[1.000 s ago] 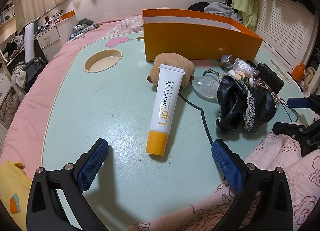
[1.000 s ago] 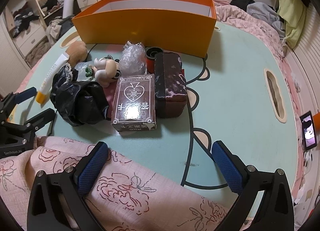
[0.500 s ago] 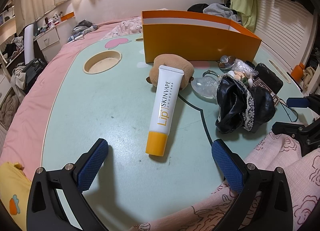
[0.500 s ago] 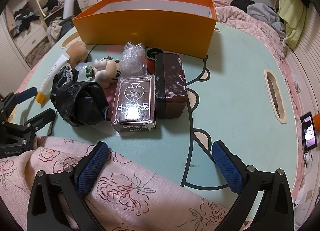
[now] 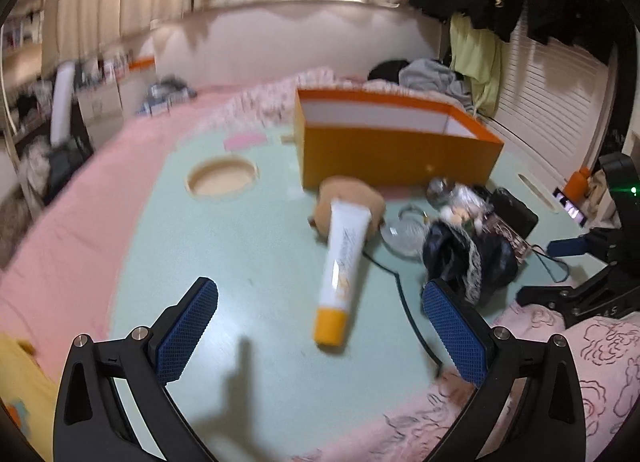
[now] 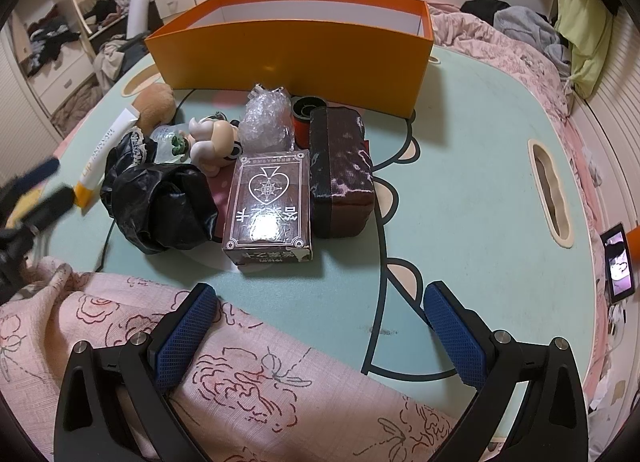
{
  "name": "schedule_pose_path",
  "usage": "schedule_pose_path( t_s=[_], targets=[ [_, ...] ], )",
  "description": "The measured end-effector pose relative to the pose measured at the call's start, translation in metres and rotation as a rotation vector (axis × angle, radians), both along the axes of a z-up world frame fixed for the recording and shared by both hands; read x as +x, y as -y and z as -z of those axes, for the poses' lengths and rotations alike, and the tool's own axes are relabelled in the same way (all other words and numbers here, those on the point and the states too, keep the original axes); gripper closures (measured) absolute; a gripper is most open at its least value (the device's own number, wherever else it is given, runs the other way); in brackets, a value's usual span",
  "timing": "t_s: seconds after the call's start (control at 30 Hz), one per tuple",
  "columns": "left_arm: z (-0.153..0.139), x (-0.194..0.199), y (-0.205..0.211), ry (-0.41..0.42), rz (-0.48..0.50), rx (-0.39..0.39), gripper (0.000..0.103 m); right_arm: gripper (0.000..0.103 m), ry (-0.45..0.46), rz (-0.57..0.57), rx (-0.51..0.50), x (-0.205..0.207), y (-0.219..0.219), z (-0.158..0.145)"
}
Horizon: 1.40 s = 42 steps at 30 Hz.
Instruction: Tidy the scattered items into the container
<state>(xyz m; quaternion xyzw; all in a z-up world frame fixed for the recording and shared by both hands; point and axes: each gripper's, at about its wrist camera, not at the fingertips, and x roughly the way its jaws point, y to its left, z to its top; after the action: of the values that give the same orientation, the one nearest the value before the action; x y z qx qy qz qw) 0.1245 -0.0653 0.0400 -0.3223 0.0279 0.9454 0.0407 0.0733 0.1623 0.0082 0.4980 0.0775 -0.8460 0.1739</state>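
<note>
An orange box [image 5: 396, 158] with a white inside stands at the far side of the mint table; it also shows in the right wrist view [image 6: 296, 50]. A white tube with an orange cap [image 5: 344, 266] lies in front of my left gripper [image 5: 320, 334], which is open and empty above the table. Beside the tube are a brown plush [image 5: 352, 198] and black lace cloth [image 5: 468, 258]. My right gripper [image 6: 320, 338] is open and empty, near a brown card box [image 6: 270, 202], a dark red pouch [image 6: 340, 174], a figurine [image 6: 212, 138] and bubble wrap [image 6: 266, 122].
Pink floral fabric [image 6: 200, 382] lies under my right gripper at the table's near edge. The table has a round recess [image 5: 222, 180] and a slot [image 6: 550, 198]. A phone [image 6: 618, 262] stands at the right. The other gripper [image 5: 592, 274] shows at right in the left wrist view.
My left gripper has lifted and tilted up, so the view now blurs and the tube and box sit lower and smaller. The right gripper has barely moved.
</note>
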Motion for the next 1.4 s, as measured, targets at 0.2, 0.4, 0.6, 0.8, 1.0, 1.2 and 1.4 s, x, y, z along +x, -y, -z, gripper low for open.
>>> schedule_pose_path(
  t_s=[0.2,0.4,0.6,0.8,1.0,1.2,1.4],
  targets=[
    [0.007,-0.009,-0.011,-0.037,0.057,-0.099,0.013,0.000,-0.001,0.000,0.000,0.000,0.000,0.001],
    [0.020,-0.032,-0.007,0.061,0.078,-0.050,0.046,0.000,-0.003,-0.001,0.000,0.001,-0.001,0.001],
    [0.025,-0.032,-0.004,0.073,0.080,-0.005,0.082,0.000,-0.006,-0.001,0.000,0.002,-0.001,0.002],
    [-0.004,0.024,-0.026,-0.200,0.075,-0.001,0.082,0.001,-0.022,0.025,-0.026,0.003,-0.006,0.001],
    [0.006,0.017,-0.034,-0.149,0.109,0.002,0.082,0.034,-0.071,0.117,-0.123,0.005,-0.030,-0.011],
    [0.012,0.009,-0.017,-0.106,0.071,0.060,0.082,0.034,-0.149,0.140,-0.160,0.000,-0.034,-0.029],
    [0.013,0.012,-0.020,-0.114,0.083,0.036,0.082,0.044,-0.217,0.086,-0.084,-0.013,-0.010,-0.035]
  ],
)
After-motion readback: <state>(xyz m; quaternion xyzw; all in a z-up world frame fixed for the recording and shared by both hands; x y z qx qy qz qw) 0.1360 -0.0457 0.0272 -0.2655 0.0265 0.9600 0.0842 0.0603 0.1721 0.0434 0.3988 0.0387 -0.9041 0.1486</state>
